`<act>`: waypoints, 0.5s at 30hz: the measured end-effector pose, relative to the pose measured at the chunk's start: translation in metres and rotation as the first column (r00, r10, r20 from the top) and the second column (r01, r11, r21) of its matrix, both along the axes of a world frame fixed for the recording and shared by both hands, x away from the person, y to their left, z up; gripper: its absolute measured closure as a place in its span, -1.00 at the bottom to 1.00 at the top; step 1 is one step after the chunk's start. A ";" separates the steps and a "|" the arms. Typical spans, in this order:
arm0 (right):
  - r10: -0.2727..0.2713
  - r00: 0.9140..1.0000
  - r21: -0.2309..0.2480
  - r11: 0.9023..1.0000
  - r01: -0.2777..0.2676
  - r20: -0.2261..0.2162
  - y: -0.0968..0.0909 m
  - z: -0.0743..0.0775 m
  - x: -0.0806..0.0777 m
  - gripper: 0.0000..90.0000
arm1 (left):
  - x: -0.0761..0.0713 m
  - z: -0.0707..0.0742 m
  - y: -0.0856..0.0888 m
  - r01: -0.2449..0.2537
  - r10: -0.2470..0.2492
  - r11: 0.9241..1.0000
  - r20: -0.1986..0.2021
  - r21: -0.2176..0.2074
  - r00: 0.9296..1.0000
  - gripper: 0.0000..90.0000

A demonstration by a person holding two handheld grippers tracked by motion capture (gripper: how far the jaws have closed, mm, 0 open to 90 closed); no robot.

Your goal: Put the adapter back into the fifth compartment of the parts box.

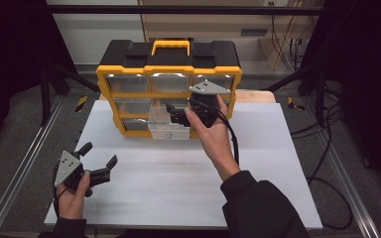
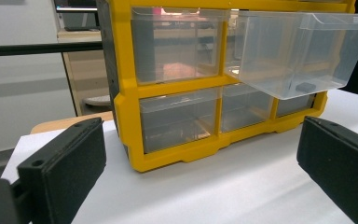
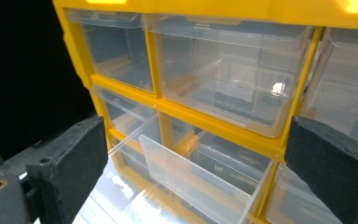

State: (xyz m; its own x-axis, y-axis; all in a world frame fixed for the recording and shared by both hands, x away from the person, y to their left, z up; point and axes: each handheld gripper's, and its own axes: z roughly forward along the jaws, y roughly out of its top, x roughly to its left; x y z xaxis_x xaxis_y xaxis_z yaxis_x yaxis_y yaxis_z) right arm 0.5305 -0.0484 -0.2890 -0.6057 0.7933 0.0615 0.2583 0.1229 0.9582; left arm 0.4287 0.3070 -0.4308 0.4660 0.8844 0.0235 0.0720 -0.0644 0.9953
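Your right gripper (image 1: pixel 174 113) hangs at frame centre, jaws spread and empty, just above pulled-out drawer (image 1: pixel 167 126). Drawer juts from organizer (image 1: pixel 129 91) middle column, small dark part (image 2: pixel 305 87) inside. Your left gripper (image 1: pixel 99 161), lower left, jaws wide, parked clear.

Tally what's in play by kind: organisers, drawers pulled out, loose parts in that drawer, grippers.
Yellow organiser: 1
Pulled-out clear drawer: 1
Small dark part in that drawer: 1
Grippers: 2 (left gripper, right gripper)
Total: 5
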 end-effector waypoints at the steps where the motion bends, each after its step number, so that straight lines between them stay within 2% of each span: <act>1: 0.004 1.000 0.004 1.000 -0.004 0.002 -0.001 0.000 0.000 -0.86 | 0.000 0.000 0.000 0.001 -0.001 1.000 0.000 -0.001 1.000 -0.98; 8: -0.010 1.000 0.002 1.000 0.010 0.009 -0.011 0.001 -0.002 -0.86 | 0.000 0.000 0.000 0.001 -0.001 1.000 0.001 -0.004 1.000 -0.98; 15: -0.024 1.000 0.028 0.999 0.024 0.017 -0.025 0.003 -0.003 -0.87 | 0.000 0.000 0.000 0.001 -0.001 1.000 -0.001 -0.002 1.000 -0.98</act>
